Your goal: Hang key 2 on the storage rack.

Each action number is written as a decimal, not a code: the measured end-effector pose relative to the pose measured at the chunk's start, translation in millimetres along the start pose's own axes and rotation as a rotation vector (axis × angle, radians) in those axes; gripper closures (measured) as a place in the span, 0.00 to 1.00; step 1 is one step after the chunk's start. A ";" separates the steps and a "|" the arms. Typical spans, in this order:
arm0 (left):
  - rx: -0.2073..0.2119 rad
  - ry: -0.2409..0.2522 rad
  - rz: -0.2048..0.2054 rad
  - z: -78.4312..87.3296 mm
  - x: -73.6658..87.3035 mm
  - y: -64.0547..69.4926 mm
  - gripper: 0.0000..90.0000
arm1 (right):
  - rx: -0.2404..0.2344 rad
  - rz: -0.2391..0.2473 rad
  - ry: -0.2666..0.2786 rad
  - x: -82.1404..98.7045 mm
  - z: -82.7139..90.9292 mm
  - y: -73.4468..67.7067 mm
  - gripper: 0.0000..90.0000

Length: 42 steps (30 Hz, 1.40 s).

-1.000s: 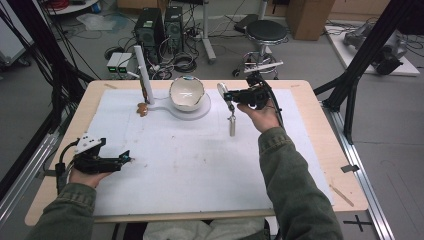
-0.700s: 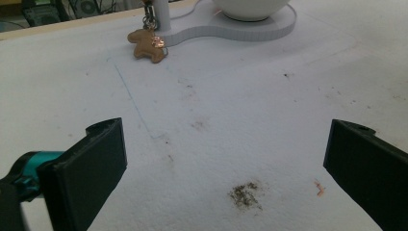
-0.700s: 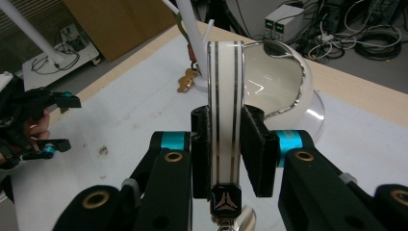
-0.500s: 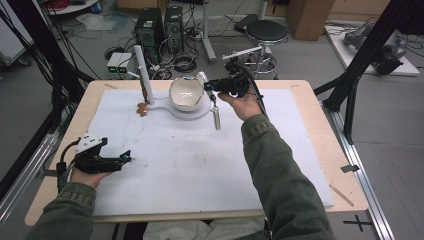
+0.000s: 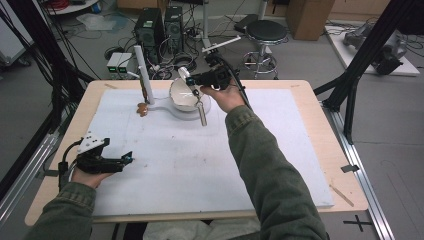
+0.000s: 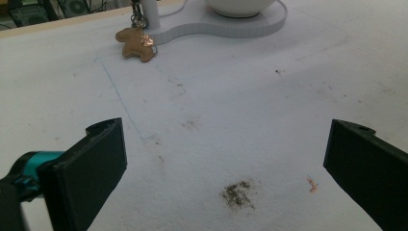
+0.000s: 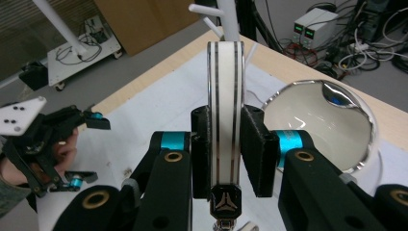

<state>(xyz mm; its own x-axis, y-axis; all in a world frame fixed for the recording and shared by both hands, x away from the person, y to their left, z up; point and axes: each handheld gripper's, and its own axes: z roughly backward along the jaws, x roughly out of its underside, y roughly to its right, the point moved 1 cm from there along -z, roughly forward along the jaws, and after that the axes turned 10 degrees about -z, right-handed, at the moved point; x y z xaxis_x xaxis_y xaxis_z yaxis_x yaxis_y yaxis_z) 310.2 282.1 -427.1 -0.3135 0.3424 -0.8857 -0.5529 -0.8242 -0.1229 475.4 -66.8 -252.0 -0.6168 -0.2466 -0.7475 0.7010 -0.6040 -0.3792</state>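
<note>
Right claw [image 5: 192, 83] was clamped on the white, black-striped bar [image 7: 225, 110], over the bowl's [image 5: 181, 95] right rim; it needed a level carry. Left claw [image 5: 120, 161] idled near-left, wide open and empty.

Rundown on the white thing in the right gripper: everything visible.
The white strap-like piece is a flat, narrow band with two dark lines along its length and a dark end cap bearing a small emblem. It looks like plastic or rubber. The right gripper is shut on it, both black pads pressing its flat sides. In the high view a slim metallic part hangs below the gripper, beside the bowl.
</note>
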 end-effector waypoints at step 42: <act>0.032 0.006 0.016 -1.7 0.1 -2.3 0.02 | -0.116 0.046 -0.037 -111.7 -88.8 -57.9 0.83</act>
<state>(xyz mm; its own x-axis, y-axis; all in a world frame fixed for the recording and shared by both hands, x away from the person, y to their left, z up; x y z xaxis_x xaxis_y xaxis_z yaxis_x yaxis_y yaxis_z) 312.7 283.2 -427.7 -0.3179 0.3270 -0.8900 -0.5723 -0.8145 -0.0948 535.6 63.1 -195.0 -0.5944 -0.3014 -0.7455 0.7642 -0.5002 -0.4071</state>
